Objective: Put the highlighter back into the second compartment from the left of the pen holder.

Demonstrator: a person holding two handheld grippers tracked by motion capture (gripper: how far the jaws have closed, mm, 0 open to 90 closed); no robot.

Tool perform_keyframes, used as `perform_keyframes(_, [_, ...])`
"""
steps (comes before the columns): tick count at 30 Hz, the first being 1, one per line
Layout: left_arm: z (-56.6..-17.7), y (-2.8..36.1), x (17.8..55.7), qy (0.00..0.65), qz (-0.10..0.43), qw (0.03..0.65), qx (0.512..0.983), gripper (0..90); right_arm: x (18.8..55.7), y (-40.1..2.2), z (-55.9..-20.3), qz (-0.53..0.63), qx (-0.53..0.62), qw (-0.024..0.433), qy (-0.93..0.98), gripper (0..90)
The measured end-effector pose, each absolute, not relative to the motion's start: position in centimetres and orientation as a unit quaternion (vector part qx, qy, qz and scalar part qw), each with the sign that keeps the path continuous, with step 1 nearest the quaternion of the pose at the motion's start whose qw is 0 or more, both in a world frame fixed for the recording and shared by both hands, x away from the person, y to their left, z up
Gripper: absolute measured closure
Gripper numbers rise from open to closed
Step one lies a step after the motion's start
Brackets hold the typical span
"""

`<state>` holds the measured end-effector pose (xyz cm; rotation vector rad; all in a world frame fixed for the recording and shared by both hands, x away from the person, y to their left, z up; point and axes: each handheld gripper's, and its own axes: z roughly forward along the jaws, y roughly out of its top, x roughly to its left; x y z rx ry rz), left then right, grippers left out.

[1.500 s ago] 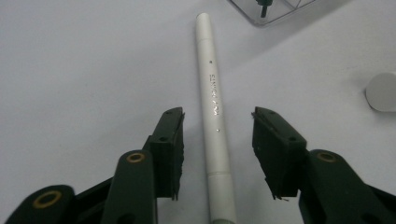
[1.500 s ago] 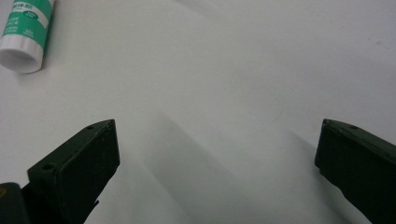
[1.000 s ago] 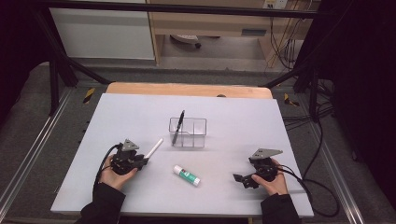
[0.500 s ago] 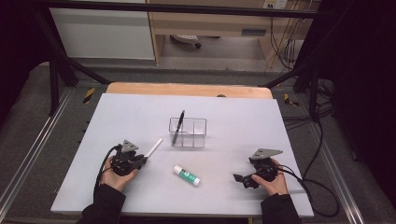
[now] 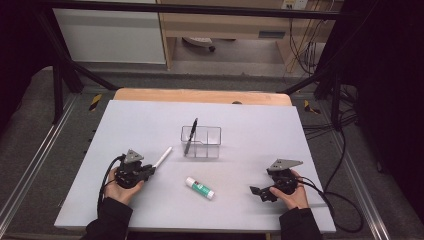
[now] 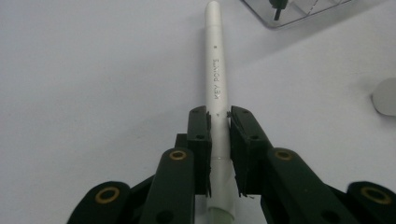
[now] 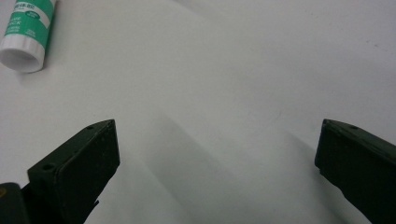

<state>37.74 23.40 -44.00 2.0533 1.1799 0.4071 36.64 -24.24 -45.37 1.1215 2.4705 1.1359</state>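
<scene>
Closing is the one change since the earlier high views: the left gripper (image 6: 218,122) has just been drawing its jaws in, and they now press on both sides of the slim white plastic pen (image 6: 215,79), printed with small grey lettering along its barrel. Both hands otherwise sit where they were, and the pen lies at the same slant on the table. In the left gripper view the two black pads clamp the barrel near its rear end, so most of its length sticks out forward, toward the clear plastic two-compartment organiser box (image 5: 201,141). That rearward grip looks deliberate: it leaves the long front part free to be tipped into a compartment.

From the high view, the pen (image 5: 163,157) points diagonally away from the left gripper (image 5: 150,169) and seems to rest flat on the pale grey tabletop (image 5: 250,120), not yet lifted. A black pen (image 5: 190,136) already stands tilted in the organiser's left compartment; the right one appears empty.

Between the hands lies a white glue stick with a green label (image 5: 199,187), well apart from both tools. The right gripper (image 5: 256,191) rests low on the table with jaws spread wide and nothing between them, aimed roughly toward the glue stick (image 7: 27,31), probably waiting its turn.
</scene>
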Motion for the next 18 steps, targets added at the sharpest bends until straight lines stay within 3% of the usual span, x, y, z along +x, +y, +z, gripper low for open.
perform_keyframes(18, [-42.3, 25.1, 35.9, 0.405, 0.141, 0.376, 0.822, 77.8, 36.5, -24.0, -45.1, 0.386, 0.379, 0.103, 0.835, 0.4])
